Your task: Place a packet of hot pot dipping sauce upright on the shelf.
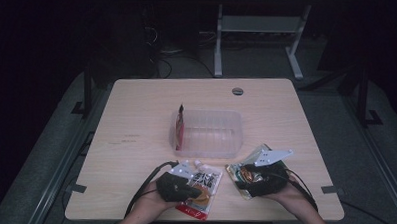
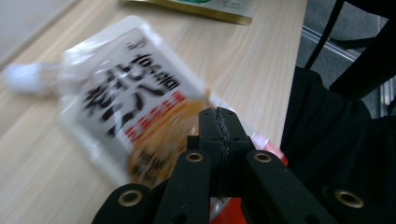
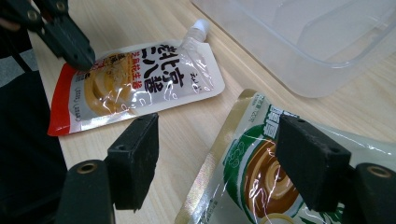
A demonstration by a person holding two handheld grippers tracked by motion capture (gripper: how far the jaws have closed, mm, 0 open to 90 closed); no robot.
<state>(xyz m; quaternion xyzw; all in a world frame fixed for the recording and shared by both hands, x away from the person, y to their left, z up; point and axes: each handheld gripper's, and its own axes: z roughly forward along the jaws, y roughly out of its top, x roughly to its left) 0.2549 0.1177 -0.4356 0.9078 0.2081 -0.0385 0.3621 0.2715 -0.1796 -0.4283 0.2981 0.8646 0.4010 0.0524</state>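
A white sauce pouch [image 1: 209, 182] [image 2: 130, 93] [image 3: 149, 79] with a red bottom end and a white spout lies flat near the table's front edge. My left gripper [image 1: 192, 191] [image 2: 218, 119] [image 3: 79, 56] is shut, its tips down at the pouch's orange picture near the red end; no film shows between the pads. To the right lies a green and gold pouch [image 1: 234, 174] [image 3: 261, 177] [image 2: 205, 7]. My right gripper [image 1: 249, 176] [image 3: 224, 158] stands open just above it, one finger over bare table, the other over the pouch.
A clear plastic container [image 1: 205, 152] [image 3: 317, 42] sits mid-table just behind both pouches, with a red packet [image 1: 180, 126] standing against its left wall. A round cable grommet [image 1: 238, 91] is at the table's back. The front edge lies close behind both hands.
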